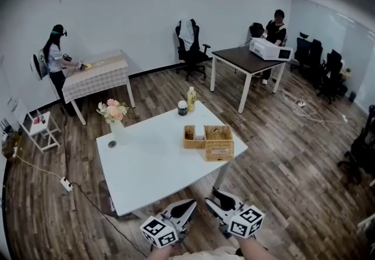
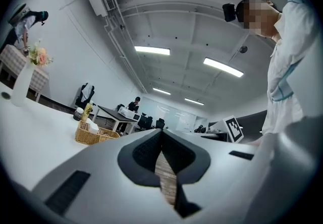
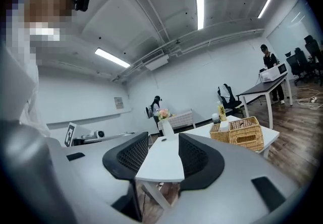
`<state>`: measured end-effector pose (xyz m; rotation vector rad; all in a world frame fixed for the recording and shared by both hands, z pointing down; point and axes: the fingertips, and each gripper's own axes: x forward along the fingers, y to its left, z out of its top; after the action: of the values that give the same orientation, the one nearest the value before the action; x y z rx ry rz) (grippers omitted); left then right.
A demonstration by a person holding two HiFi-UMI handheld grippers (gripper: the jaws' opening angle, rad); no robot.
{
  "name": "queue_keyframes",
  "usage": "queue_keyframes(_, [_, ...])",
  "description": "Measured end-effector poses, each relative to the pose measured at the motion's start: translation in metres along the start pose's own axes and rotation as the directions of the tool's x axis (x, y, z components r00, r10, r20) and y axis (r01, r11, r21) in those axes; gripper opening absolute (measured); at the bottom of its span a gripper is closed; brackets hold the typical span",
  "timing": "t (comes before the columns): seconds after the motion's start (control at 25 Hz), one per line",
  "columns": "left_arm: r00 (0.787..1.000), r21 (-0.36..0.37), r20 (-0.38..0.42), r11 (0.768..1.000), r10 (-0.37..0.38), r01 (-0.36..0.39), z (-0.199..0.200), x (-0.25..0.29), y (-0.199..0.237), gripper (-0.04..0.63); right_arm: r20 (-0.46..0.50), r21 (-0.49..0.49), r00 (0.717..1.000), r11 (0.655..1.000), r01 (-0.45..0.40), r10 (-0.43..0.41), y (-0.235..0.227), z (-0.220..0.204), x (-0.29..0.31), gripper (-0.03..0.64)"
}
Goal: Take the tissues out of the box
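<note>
A group of wicker baskets (image 1: 211,140) stands at the right end of the white table (image 1: 146,171); the front one is a closed wicker box (image 1: 220,151). Something white, maybe tissue (image 3: 224,126), shows in the rear basket in the right gripper view. Both grippers hang below the table's near edge, well short of the baskets. My left gripper (image 1: 188,206) has its jaws together with nothing between them (image 2: 161,140). My right gripper (image 1: 218,197) stands open and empty, the table showing through its gap (image 3: 161,147).
On the table are a vase of flowers (image 1: 115,121), a yellow bottle (image 1: 191,99), a dark jar (image 1: 183,108) and a small dark disc (image 1: 112,143). A power strip (image 1: 65,184) and cable lie on the floor at left. Two people work at far tables.
</note>
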<state>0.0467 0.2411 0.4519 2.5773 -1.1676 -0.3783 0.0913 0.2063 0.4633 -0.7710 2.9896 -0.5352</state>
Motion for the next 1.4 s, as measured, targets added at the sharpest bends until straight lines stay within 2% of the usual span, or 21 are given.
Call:
queue_keyframes(0.2, [0.999, -0.062, 0.025, 0.997, 0.048, -0.046, 0.003, -0.012, 0.033, 0.002, -0.030, 0.003, 0.999, 1.000, 0.029, -0.029, -0.013, -0.003, 0.029, 0.205])
queue_keyframes(0.4, [0.999, -0.058, 0.004, 0.997, 0.043, -0.043, 0.004, 0.006, 0.065, 0.002, -0.031, 0.019, 0.998, 0.999, 0.049, -0.049, -0.049, 0.000, 0.068, 0.216])
queue_keyframes(0.92, [0.996, -0.051, -0.025, 0.995, 0.084, -0.086, 0.042, 0.131, 0.173, 0.002, -0.122, 0.040, 0.992, 0.998, 0.045, -0.040, -0.200, 0.037, 0.179, 0.250])
queue_keyframes(1.24, [0.987, -0.047, -0.027, 0.986, 0.161, -0.162, 0.057, 0.166, 0.225, 0.002, -0.222, 0.049, 0.963, 0.985, 0.168, -0.153, -0.275, 0.033, 0.234, 0.279])
queue_keyframes(1.4, [0.985, -0.062, -0.053, 0.984, 0.167, -0.170, 0.057, 0.168, 0.244, 0.002, -0.287, 0.030, 0.918, 0.956, 0.293, -0.273, -0.305, 0.015, 0.255, 0.282])
